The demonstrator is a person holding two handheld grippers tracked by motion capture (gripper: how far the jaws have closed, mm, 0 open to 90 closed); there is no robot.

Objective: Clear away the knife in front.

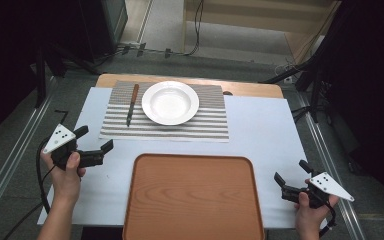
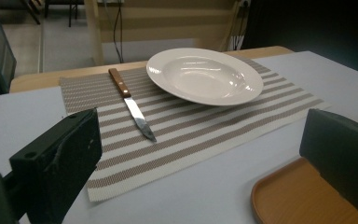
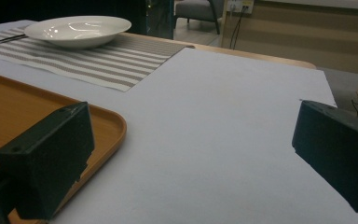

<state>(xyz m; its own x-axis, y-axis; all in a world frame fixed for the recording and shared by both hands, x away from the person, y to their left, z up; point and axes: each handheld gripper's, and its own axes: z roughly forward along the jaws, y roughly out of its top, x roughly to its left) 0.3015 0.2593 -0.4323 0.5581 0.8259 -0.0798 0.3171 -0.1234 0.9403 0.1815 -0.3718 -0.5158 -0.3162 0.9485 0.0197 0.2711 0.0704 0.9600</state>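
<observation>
Both tongs stand with their jaws wide apart and grip nothing: the left tongs (image 1: 96, 142) sit at the lower left of the high view, held in the person's left hand (image 1: 69, 172), and the right tongs (image 1: 290, 176) sit at the lower right, held in the right hand (image 1: 310, 212). Between them, at the bottom centre, lies the wooden tray (image 1: 192, 197) on the pale tabletop (image 1: 265, 125). Beyond the tray, in the upper middle of the frame, spreads the striped placemat (image 1: 180, 127). On its left part lies the knife (image 1: 132, 104) with a wooden handle, handle toward the far edge, just beside the white plate (image 1: 170, 102), which rests on the mat's far centre. From the left gripper view the knife (image 2: 132, 105) shows between the jaws, well apart from them.
</observation>
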